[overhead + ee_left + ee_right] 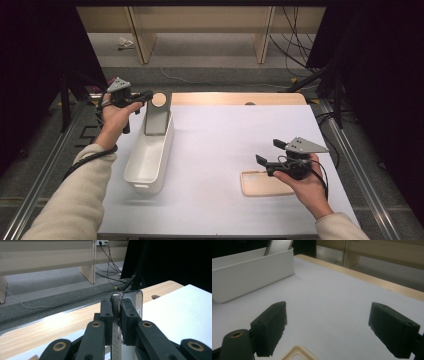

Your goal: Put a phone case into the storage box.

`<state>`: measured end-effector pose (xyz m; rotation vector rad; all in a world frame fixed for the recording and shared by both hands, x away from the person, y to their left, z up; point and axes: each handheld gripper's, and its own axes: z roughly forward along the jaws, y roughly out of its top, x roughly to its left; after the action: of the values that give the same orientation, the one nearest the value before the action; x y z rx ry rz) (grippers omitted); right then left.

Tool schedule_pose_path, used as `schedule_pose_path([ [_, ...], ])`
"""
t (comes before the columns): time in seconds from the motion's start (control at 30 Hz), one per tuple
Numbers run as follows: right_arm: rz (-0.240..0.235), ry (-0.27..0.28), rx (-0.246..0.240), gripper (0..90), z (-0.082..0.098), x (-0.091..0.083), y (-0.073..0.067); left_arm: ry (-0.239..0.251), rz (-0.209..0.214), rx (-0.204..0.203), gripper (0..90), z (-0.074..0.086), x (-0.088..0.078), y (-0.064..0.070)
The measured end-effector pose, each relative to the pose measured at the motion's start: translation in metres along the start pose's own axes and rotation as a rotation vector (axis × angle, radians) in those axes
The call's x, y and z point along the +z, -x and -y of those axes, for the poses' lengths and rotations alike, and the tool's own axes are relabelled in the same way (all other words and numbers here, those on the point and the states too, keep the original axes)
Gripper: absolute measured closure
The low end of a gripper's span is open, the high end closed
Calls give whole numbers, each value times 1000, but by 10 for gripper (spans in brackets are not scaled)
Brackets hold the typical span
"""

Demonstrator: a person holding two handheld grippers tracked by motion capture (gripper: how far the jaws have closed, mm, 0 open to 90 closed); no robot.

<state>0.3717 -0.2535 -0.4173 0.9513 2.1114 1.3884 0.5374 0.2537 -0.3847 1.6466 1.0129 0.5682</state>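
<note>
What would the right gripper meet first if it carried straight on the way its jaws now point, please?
Most likely the white bin: the right gripper, jaws open, points across bare white table toward it. Depth is hard to judge; it may pass the near end.

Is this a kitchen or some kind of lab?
Probably a lab or workshop set up for recording, not a kitchen. A white mat covers a wooden table ringed by metal rails, black curtains hang at both sides, and cables trail over the grey carpet behind.

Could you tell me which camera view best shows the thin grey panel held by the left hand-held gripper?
The high view: the grey panel stands upright in the white bin. The left gripper view shows its edge; the right gripper view, its top.
</note>
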Motion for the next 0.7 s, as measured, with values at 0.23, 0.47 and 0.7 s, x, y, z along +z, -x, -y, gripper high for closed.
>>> schedule_pose_path([
  [0.23,-1,-2,2,160,0,0,0,-21,-6,-1,811,3,3,-2],
  [0.47,-2,-3,1,160,0,0,0,-35,-11,-6,809,6,5,-4],
  [0.7,-2,-5,3,160,0,1,0,-43,-14,-2,807,5,4,-4],
])
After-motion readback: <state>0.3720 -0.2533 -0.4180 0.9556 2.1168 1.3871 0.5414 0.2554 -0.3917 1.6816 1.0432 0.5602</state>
